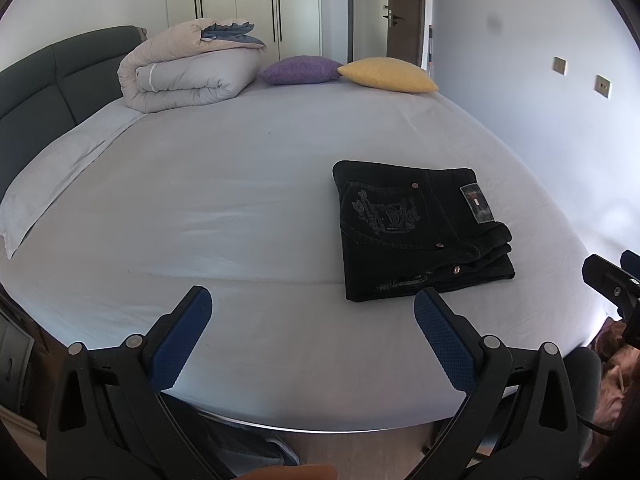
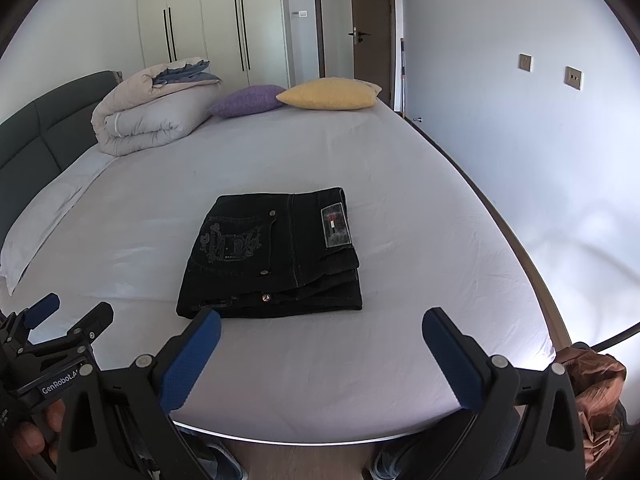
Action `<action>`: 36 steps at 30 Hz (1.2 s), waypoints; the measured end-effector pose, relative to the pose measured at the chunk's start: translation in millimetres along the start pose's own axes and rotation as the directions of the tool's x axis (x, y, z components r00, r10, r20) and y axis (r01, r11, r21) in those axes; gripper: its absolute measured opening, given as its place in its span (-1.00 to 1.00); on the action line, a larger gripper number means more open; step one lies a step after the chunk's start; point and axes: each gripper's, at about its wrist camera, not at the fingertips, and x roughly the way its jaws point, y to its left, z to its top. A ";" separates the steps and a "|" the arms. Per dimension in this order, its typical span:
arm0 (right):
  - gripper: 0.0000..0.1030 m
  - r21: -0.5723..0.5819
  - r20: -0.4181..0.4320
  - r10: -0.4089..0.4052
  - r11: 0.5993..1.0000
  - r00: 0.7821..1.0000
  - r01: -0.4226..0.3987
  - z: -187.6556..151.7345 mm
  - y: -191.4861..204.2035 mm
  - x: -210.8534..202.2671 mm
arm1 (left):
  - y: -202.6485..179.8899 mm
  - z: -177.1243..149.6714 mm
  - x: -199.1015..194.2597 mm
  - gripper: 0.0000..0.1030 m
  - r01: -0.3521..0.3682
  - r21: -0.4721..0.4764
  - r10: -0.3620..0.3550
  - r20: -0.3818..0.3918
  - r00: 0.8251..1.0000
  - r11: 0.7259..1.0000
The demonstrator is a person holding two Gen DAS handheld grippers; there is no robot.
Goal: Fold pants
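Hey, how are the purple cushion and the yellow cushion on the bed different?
The purple cushion is darker and looks smaller; the yellow cushion is paler and looks longer. The purple one lies next to the folded duvet, the yellow one nearer the door-side edge of the bed. The yellow cushion's corner overlaps the purple one. Both lie flat at the far side, well away from the pants.
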 end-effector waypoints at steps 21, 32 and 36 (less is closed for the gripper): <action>1.00 0.000 -0.030 -0.016 1.000 0.999 0.016 -3.4 2.6 7.8 | -0.5 -3.3 10.2 1.00 0.000 0.000 0.000 -0.016 1.000 1.000; 1.00 -0.007 -0.043 -0.016 1.000 0.999 0.016 -5.0 5.2 9.8 | 0.4 -4.0 12.9 1.00 0.000 -0.001 0.000 -0.023 1.000 1.000; 1.00 -0.009 -0.048 -0.015 1.000 0.999 0.015 -5.5 5.5 11.7 | 0.9 -4.9 13.7 1.00 -0.001 -0.001 0.001 -0.025 1.000 1.000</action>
